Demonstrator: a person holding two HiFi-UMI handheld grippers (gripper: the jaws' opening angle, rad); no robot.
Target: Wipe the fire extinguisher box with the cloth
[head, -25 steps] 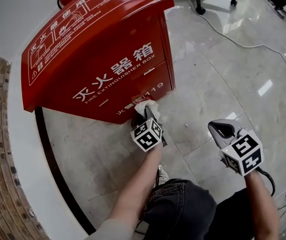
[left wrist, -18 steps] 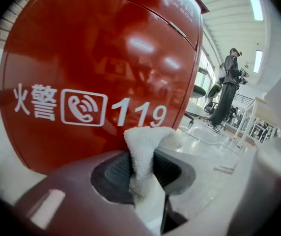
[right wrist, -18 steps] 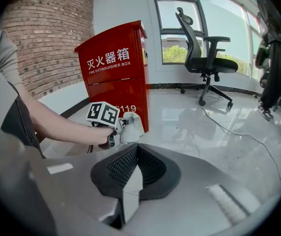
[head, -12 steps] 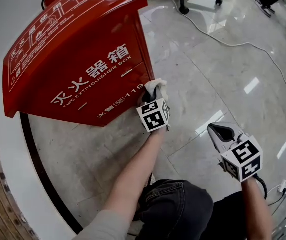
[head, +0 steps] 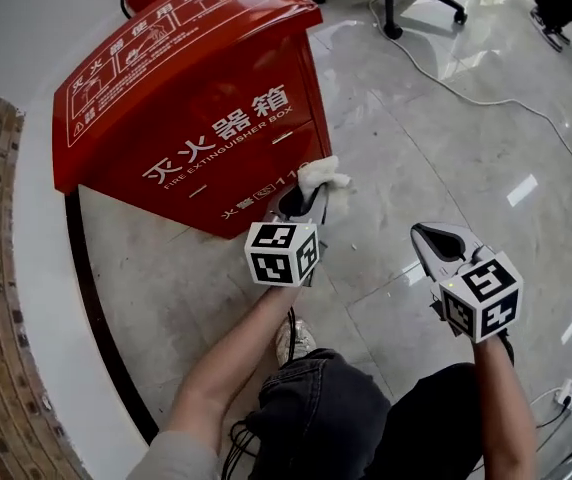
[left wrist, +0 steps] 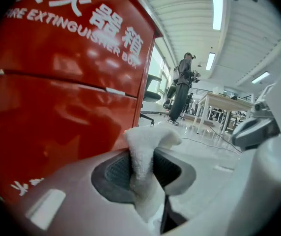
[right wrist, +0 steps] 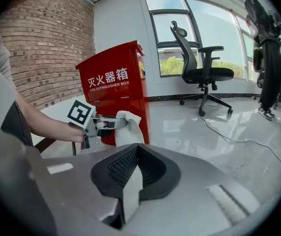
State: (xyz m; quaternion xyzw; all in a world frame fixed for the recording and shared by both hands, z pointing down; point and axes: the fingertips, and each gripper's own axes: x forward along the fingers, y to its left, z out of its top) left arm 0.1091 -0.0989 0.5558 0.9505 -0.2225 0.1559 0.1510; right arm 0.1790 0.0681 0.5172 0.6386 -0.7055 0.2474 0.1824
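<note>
one likely limp, light cloth (left wrist: 145, 154), clenched mid-bunch in fingers of the left gripper (head: 306, 193), at the fire extinguisher box (head: 206, 118) lower right corner; right gripper (head: 444, 245) fingers closed on nothing, right of the box.

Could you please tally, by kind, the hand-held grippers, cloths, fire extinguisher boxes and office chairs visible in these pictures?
Hand-held grippers: 2, the left hand-held gripper and the right hand-held gripper
Cloth: 1
Fire extinguisher box: 1
Office chair: 1
Total: 5
</note>
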